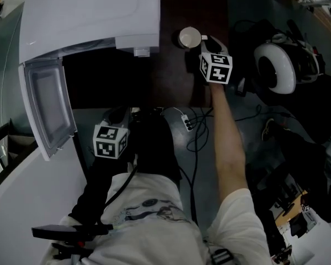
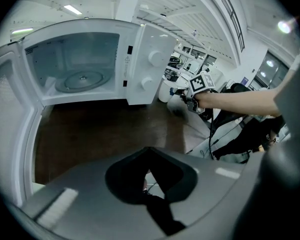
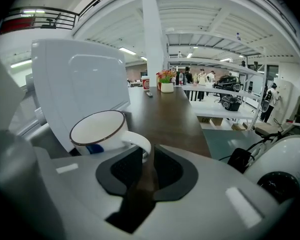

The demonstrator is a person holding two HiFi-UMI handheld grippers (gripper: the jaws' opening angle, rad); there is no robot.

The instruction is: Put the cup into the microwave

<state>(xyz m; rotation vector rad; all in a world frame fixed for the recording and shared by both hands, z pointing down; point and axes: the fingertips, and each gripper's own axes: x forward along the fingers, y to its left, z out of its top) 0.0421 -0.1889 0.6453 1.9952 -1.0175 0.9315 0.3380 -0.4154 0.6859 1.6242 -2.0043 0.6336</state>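
Note:
A white cup (image 1: 189, 37) with a dark rim stands on the brown table (image 1: 174, 76), just right of the white microwave (image 1: 88, 10). The microwave's door (image 1: 47, 106) hangs wide open, and the glass turntable (image 2: 82, 78) inside is bare. My right gripper (image 3: 144, 158) is at the cup (image 3: 97, 129), its jaws narrowly closed around the handle (image 3: 138, 141). In the head view the right gripper's marker cube (image 1: 215, 67) sits just behind the cup. My left gripper (image 2: 151, 176) hangs back in front of the microwave, jaws slightly apart and holding nothing. Its cube (image 1: 110, 141) is near my waist.
A round white device (image 1: 276, 68) lies off the table to the right. A power strip with cables (image 1: 185, 120) is on the floor below the table edge. At the table's far end stand a flower pot (image 3: 166, 85) and a red cup (image 3: 145, 83). People stand far behind.

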